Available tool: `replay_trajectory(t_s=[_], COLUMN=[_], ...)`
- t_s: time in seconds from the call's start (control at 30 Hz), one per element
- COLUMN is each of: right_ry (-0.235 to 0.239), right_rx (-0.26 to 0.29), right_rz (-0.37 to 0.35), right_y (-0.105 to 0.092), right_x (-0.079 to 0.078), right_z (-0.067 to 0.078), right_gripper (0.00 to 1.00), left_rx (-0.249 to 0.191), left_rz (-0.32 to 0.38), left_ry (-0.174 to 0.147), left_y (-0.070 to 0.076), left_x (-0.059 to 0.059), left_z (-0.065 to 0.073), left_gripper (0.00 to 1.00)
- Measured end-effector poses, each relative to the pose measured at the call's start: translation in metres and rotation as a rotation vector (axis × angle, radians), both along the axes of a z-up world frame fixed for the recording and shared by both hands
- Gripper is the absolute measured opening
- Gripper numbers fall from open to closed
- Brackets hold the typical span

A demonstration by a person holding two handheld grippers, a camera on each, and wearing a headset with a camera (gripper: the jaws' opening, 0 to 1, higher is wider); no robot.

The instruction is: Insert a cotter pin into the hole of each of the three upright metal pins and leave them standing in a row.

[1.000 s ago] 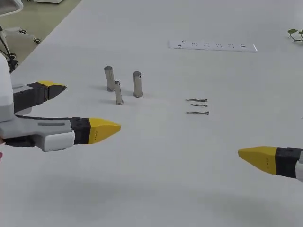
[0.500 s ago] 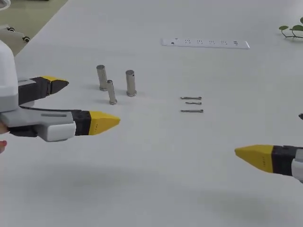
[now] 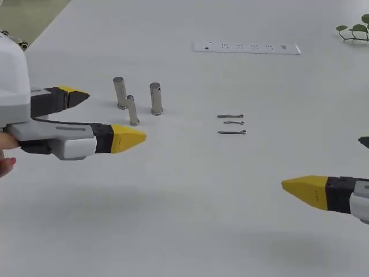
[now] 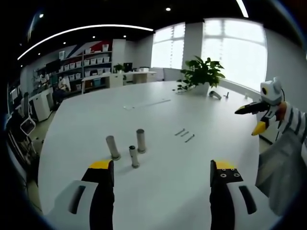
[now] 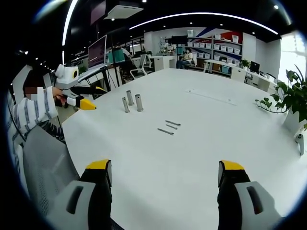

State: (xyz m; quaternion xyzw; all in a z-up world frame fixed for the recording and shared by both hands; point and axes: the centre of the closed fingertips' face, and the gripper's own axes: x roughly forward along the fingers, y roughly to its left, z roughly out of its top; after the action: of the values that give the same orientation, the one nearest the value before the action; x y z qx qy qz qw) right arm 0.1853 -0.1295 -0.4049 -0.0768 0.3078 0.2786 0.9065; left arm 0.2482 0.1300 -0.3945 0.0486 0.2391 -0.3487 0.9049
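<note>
Left gripper (image 3: pixel 115 116): jaws stood wide apart, nothing held; above the table (image 3: pixel 202 219), just left of the pins, a little nearer them than a second before.
Right gripper (image 5: pixel 165 165): jaws wide apart, nothing held; well apart from the cotter pins, placed much as before.
Pins (image 3: pixel 132 109): three, upright, bunched in a triangle, not a row.
Cotter pins (image 3: pixel 232 123): three, flat, parallel, right of the pins and apart from them; none inserted.
Power strip (image 3: pixel 247 48): far side of the table.
Change: the head view had shifted; pins and cotter pins lay unmoved.
</note>
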Motion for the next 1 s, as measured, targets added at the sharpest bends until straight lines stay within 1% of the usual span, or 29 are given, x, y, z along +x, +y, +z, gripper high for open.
replay_trajectory(t_s=[0.03,0.1,0.2,0.3,0.37,0.43,0.63,0.73,0.8,0.83,0.9,0.97,1.0], right_ry=[0.002,0.003,0.003,0.002,0.004,0.008,0.017,0.018,0.021,0.022,0.024,0.026,0.025], right_rx=[-0.002,-0.003,-0.005,-0.003,-0.005,-0.008,-0.01,-0.012,-0.014,-0.017,-0.021,-0.027,-0.025], right_rz=[0.0,-0.001,-0.004,-0.009,-0.012,-0.013,-0.016,-0.022,-0.026,-0.025,-0.025,-0.027,-0.027], right_y=[0.0,-0.001,-0.001,-0.002,-0.003,-0.003,-0.004,-0.005,-0.005,-0.005,-0.005,-0.006,-0.005], right_x=[0.0,0.0,0.001,0.001,0.001,0.001,0.001,0.001,0.001,0.001,0.001,0.001,0.001], right_z=[0.0,0.0,0.0,0.0,0.0,-0.001,-0.004,-0.004,-0.005,-0.005,-0.006,-0.007,-0.007], right_gripper=[0.91,0.91,0.91,0.9,0.9,0.9,0.9,0.9,0.9,0.9,0.89,0.89,0.89], left_rx=[0.01,0.014,-0.001,-0.004,0.01,0.015,0.008,0.006,0.006,0.011,0.028,0.041,0.045], left_rz=[-0.002,0.0,0.007,0.01,0.014,0.02,0.041,0.04,0.025,0.025,0.029,0.022,0.018], left_ry=[0.005,0.015,0.026,0.024,0.014,0.012,0.02,0.023,0.027,0.029,0.021,0.028,0.034], left_y=[0.0,0.001,0.001,0.001,0.003,0.004,0.008,0.002,-0.001,-0.001,0.0,0.0,-0.002], left_x=[0.002,0.005,0.01,0.016,0.021,0.026,0.039,0.04,0.041,0.042,0.045,0.048,0.047], left_z=[-0.002,-0.004,-0.006,-0.006,-0.006,-0.007,-0.012,-0.014,-0.016,-0.018,-0.021,-0.027,-0.029], left_gripper=[0.79,0.76,0.69,0.66,0.62,0.59,0.49,0.46,0.44,0.42,0.41,0.41,0.4])
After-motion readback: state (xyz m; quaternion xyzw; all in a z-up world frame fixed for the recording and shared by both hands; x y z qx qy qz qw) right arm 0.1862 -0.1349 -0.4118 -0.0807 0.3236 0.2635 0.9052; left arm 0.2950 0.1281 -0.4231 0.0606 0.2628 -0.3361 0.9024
